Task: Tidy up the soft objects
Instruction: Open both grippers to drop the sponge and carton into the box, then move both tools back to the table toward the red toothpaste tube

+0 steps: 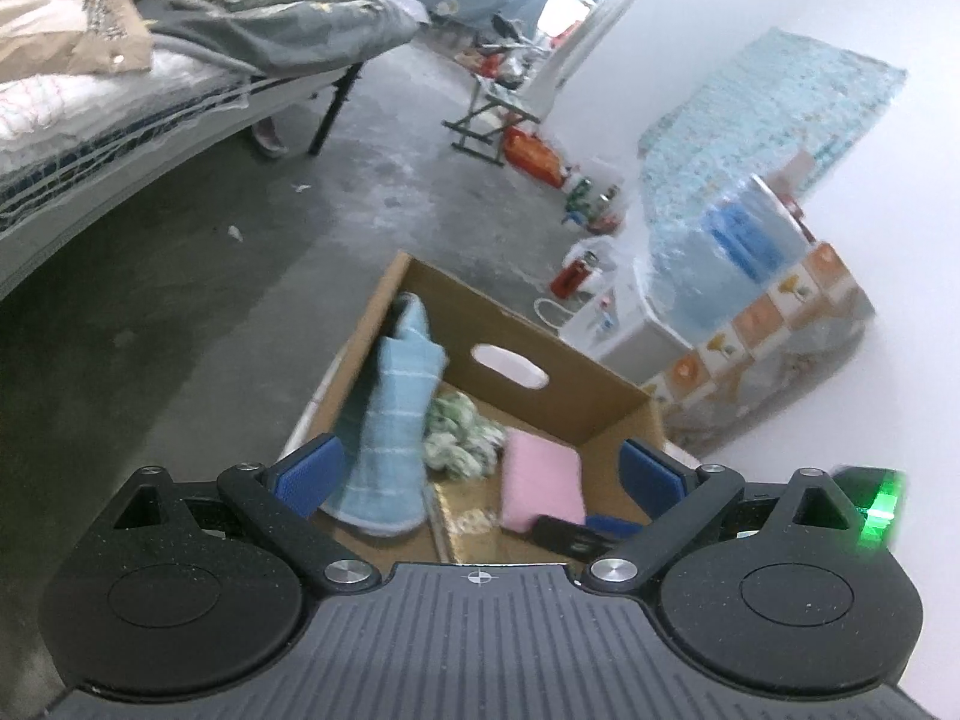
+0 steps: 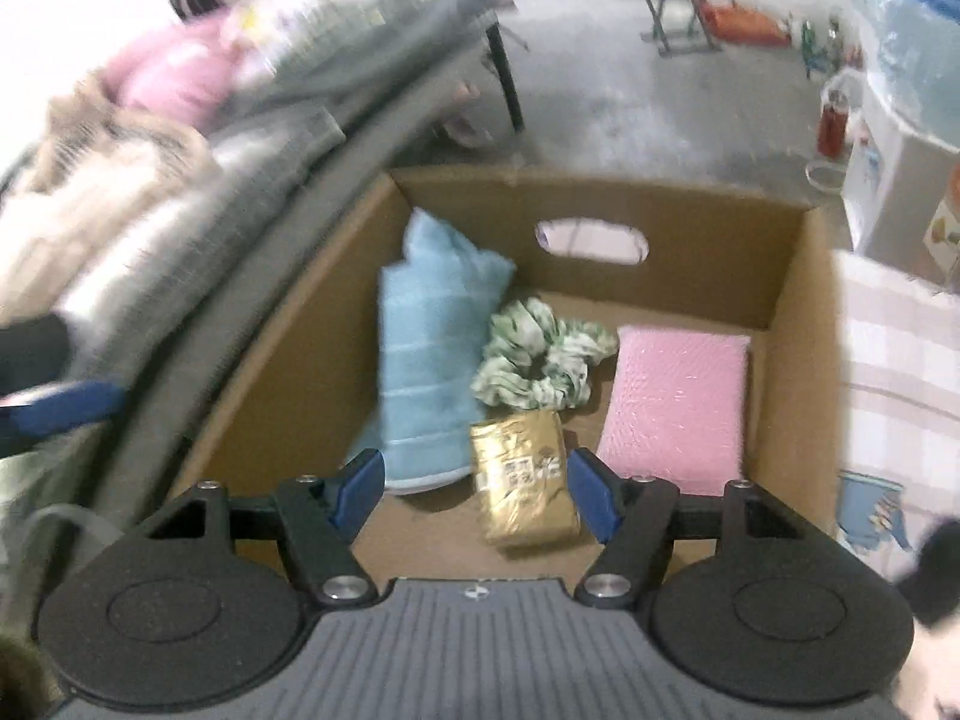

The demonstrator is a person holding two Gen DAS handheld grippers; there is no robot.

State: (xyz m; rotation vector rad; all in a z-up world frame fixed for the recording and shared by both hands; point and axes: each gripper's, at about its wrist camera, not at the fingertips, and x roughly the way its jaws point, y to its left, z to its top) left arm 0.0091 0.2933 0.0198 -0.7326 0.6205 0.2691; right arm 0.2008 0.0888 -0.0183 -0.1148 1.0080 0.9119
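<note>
Inside cardboard box (image 2: 792,324): towel (image 2: 432,360), scrunchie (image 2: 534,360), sponge (image 2: 678,402).

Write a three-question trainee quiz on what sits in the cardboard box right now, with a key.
1. True or false: the blue towel leans against the left wall of the cardboard box.
2. Which item lies between the towel and the pink pad? A) the green scrunchie B) a red bottle C) a shoe
3. Fill in: the right gripper hangs over the gold ____ with its jaws ____.

Key: 1 true; 2 A; 3 packet, open.
</note>
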